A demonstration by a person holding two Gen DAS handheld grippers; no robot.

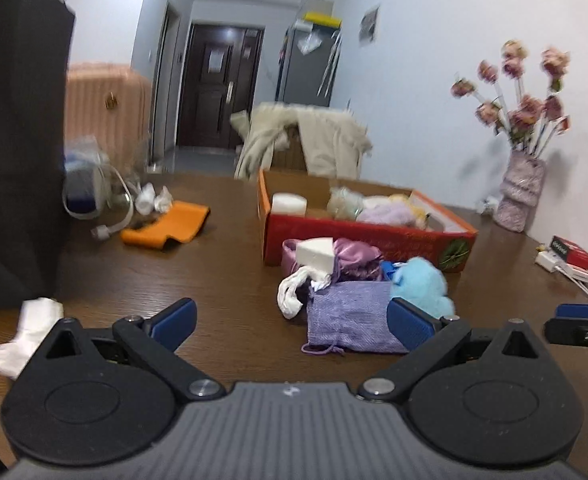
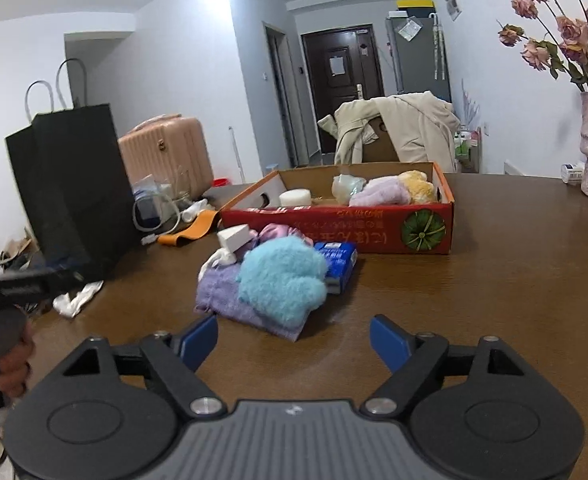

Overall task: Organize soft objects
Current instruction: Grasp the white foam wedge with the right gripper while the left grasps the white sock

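Left gripper (image 1: 292, 326) and right gripper (image 2: 294, 340): both released, blue ribbed pads spread wide on black linkages, nothing between them; each hovers over a brown wood-grain table (image 2: 514, 280).

Soft objects, loose pile near the middle of the table, just in front of the box:
- Pouch (image 1: 346, 316): lilac woven cloth, flat and rectangular, with a drawstring at its near corner; it lies lowest in the pile.
- Plush (image 2: 280, 280): pale blue, fluffy, rounded and lobed, resting on the pouch.
- Satin bag (image 1: 354, 258): shiny pink-purple, gathered into folds, behind the pouch.
- Sponge (image 1: 316, 254): white, wedge-shaped, matte, on top of the satin bag.
- White cloth (image 1: 292, 292): crumpled, at the pile's left edge.
- Tissue pack (image 2: 336, 266): blue glossy wrapper, flat, tucked beside the plush.

Box (image 2: 334, 226): red printed cardboard, shallow and open-topped. Inside lie a white cylinder (image 2: 295, 197), a pale green crinkled item (image 2: 346, 188), a lilac towel-like roll (image 2: 380, 195) and a yellow fuzzy plush (image 2: 416, 188).

Sock (image 1: 26, 336): white knit, apart from the pile, lying near the black paper bag (image 2: 70, 188). An orange flat cloth (image 1: 166, 224) lies to the left of the box. Vase (image 1: 520, 192): mottled pink, holding dried roses, at the wall.
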